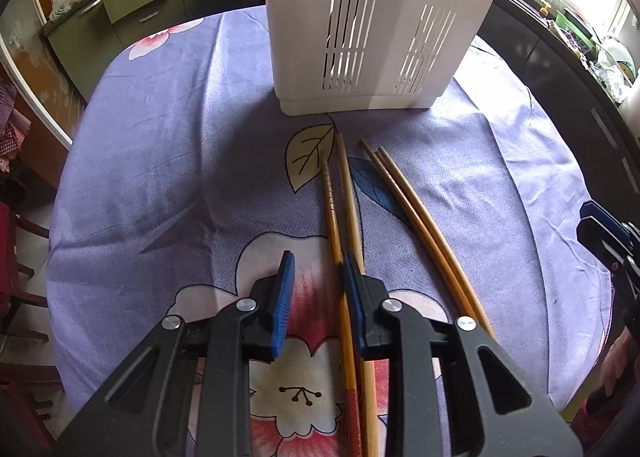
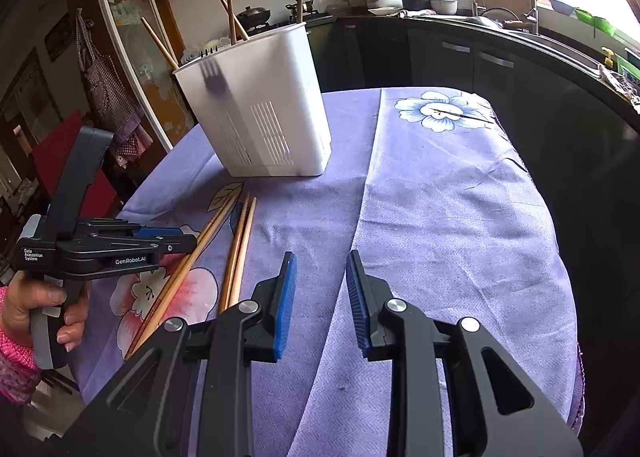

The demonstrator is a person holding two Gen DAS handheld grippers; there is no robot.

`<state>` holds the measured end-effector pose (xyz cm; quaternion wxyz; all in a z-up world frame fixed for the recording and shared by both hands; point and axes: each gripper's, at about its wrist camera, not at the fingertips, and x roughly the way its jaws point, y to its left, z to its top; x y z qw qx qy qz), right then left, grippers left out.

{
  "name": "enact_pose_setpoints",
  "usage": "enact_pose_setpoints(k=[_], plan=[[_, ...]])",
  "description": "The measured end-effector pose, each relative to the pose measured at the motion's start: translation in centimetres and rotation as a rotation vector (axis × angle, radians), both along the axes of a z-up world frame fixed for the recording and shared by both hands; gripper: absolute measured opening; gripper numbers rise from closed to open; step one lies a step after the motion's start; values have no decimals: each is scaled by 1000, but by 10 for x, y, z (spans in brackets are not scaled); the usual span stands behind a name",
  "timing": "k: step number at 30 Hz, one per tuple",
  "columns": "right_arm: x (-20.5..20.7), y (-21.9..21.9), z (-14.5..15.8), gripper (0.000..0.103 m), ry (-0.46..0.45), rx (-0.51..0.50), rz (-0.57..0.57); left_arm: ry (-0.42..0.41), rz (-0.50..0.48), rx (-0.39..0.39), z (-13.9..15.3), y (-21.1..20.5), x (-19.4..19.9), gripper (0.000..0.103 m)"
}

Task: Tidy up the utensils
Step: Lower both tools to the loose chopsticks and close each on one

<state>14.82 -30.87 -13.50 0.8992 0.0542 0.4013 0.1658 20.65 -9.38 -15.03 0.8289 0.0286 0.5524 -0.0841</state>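
White plastic, slotted near its base, makes up the utensil holder (image 1: 380, 29) that stands upright at the far side of the table (image 1: 140, 177). In the right wrist view we see several chopsticks and the tines of a fork already poking above its rim, so we judge the sorting to be partly done.

Four wooden chopsticks remain flat on the lilac flowered cloth just in front of the holder, tips pointing toward it. They lie as two pairs: the left pair (image 1: 340, 217) close together and partly crossing, the right pair (image 1: 424, 233) side by side a little apart from them.

Our left gripper (image 1: 318, 293) hovers low over the near end of the left pair with its blue pads spread wide and nothing held. One stick runs just inside the right pad and the other passes under it, so we judge the jaws are not yet centred over both; a small shift to the right would seem needed before closing, or only one stick may be caught.

Our right gripper (image 2: 320, 297) is also wide apart and empty, hanging over bare cloth to the right of the chopsticks, apparently kept clear so the left one can work unobstructed.
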Motion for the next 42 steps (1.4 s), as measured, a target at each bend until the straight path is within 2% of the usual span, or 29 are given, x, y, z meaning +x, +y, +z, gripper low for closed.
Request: enact_pose_setpoints(k=[4,7,9,12,14,17,20,36,40,42], plan=[[0,0,-1,26,5,1,-1,2,-8,2,1,-1,0,24],[0,3,0,26,6,-5,6,1,-11,32,1,-3,1,24],[1,6,0,26,10,-14,20,8,-13,50,1,-2,1,20],[8,19,-1,35,17,-31,72,13,-22,71,2,4,-1,10],[16,36,-1,35,15,-49,130,8,-26,96,2,9,-4,10],[29,67,-9,35,12,-140,198,-1,-52,134,3,14,-10,10],[39,87,-21,35,33,-195,226,1,-63,133,3,19,-15,10],[58,115,-41,35,49,-316,218,1,-83,98,1,21,-14,10],[59,98,-37,35,50,-375,157,3,-82,84,0,25,-13,10],[60,84,-31,35,60,-342,118,9,-77,68,0,28,-12,10]])
